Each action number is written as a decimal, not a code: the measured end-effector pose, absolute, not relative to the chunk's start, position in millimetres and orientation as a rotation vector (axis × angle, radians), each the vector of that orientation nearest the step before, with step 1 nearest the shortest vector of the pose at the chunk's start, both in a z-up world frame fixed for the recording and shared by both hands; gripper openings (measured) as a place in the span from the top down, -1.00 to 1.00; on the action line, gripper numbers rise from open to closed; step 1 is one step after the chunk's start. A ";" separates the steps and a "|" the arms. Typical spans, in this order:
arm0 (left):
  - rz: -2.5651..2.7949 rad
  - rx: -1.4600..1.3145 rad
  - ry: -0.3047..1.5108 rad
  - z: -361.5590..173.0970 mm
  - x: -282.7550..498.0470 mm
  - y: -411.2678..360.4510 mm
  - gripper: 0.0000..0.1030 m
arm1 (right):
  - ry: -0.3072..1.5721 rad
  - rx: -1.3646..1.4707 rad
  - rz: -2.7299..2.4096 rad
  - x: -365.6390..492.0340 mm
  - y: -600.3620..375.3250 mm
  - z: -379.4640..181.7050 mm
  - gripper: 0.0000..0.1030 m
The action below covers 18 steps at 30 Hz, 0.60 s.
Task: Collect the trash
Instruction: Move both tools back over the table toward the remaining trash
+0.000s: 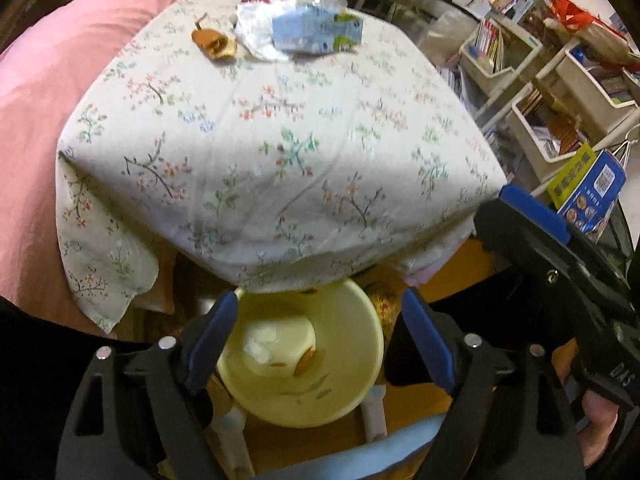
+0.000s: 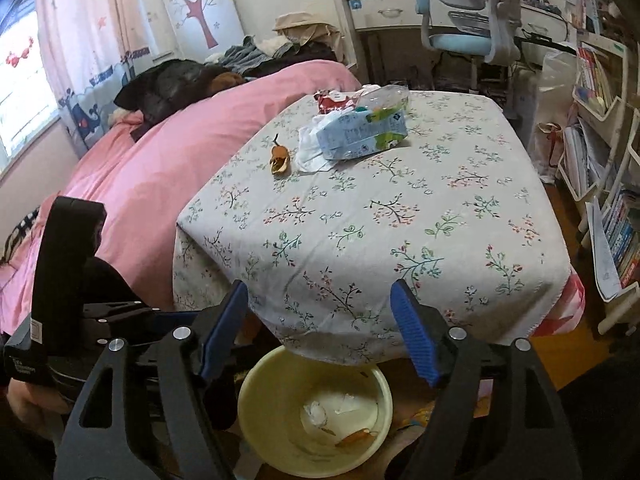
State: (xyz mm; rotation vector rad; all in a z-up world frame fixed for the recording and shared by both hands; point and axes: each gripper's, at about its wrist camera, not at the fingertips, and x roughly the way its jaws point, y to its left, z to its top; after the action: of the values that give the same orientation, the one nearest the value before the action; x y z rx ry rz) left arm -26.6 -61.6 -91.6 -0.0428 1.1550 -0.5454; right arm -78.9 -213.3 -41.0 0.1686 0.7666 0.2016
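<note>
A pale yellow basin (image 1: 300,360) (image 2: 316,412) stands on the floor below the near edge of the table; crumpled white paper (image 1: 260,346) (image 2: 318,412) and an orange scrap (image 1: 304,362) (image 2: 354,436) lie in it. My left gripper (image 1: 318,314) hangs open right above the basin, nothing between its blue pads. My right gripper (image 2: 320,304) is open too, a little higher, at the table's near edge. On the far side of the floral tablecloth (image 1: 280,152) (image 2: 380,216) lie a blue-and-green carton (image 1: 316,32) (image 2: 362,136), white tissue (image 1: 256,28) (image 2: 312,148), a brown peel (image 1: 212,42) (image 2: 279,158) and a red wrapper (image 2: 334,100).
A bed with a pink cover (image 1: 52,92) (image 2: 132,152) lies left of the table. White shelf bins with books (image 1: 540,92) (image 2: 600,128) stand to the right. A blue swivel chair (image 2: 460,36) and a desk are beyond. The other gripper's black body (image 1: 560,264) (image 2: 68,280) shows in each view.
</note>
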 end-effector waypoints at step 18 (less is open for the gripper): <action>-0.557 -0.138 1.088 -81.5 -30.7 -41.1 -0.66 | 0.749 0.179 0.171 -78.9 -212.3 -37.3 -0.41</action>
State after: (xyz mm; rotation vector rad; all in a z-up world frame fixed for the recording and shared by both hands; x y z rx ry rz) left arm -30.7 -41.1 -81.5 -0.1384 1.0878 -0.5569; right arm -78.9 -212.3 -37.3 0.1789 0.7491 0.1713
